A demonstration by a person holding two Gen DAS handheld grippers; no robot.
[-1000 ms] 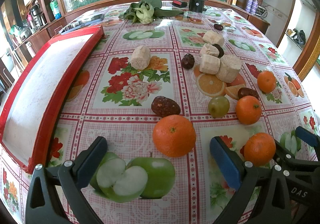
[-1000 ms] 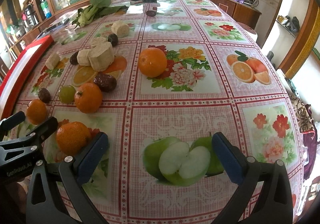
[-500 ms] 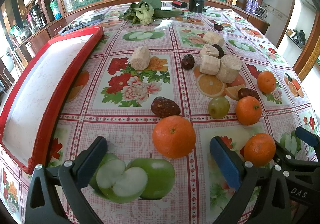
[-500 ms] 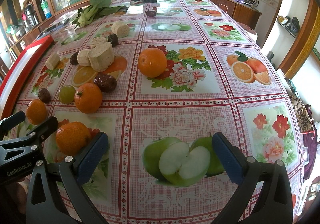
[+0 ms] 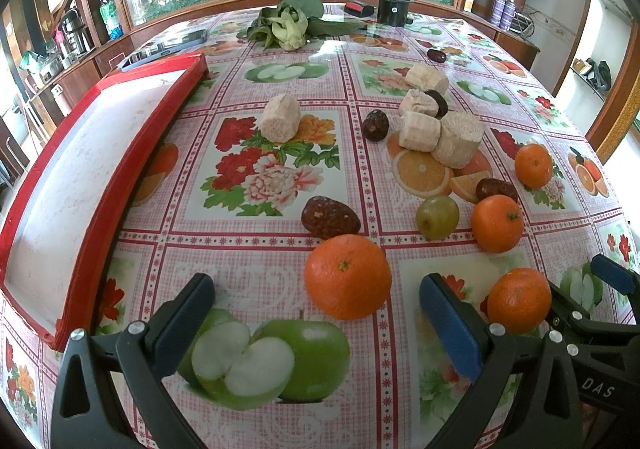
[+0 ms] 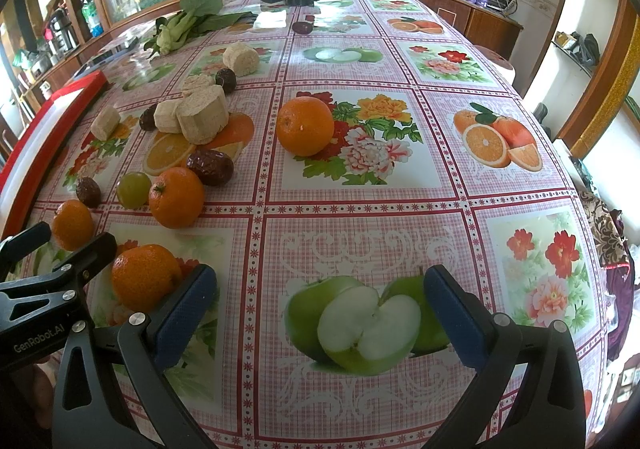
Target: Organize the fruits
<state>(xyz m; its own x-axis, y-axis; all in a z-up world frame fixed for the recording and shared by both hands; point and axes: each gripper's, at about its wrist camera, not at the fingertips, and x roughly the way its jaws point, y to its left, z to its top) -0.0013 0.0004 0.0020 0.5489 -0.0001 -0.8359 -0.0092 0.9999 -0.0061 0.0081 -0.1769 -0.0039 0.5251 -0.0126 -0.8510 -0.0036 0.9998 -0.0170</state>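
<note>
**Both grippers open over the fruit**

The left gripper (image 5: 316, 313) hung low over the table (image 5: 256, 261), jaws spread wide and holding nothing, a big orange (image 5: 347, 276) just ahead between its fingers. The right gripper (image 6: 320, 309) was spread as wide and just as empty, above a printed apple. A second orange (image 6: 145, 276) sat just beside its left finger. Three more oranges (image 5: 497, 223), a grape (image 5: 437, 217), dates (image 5: 329, 217) and pale chunks (image 5: 440, 129) lay scattered mid-table. The red tray (image 5: 116, 185) stood at the left edge with no fruit in it
</note>
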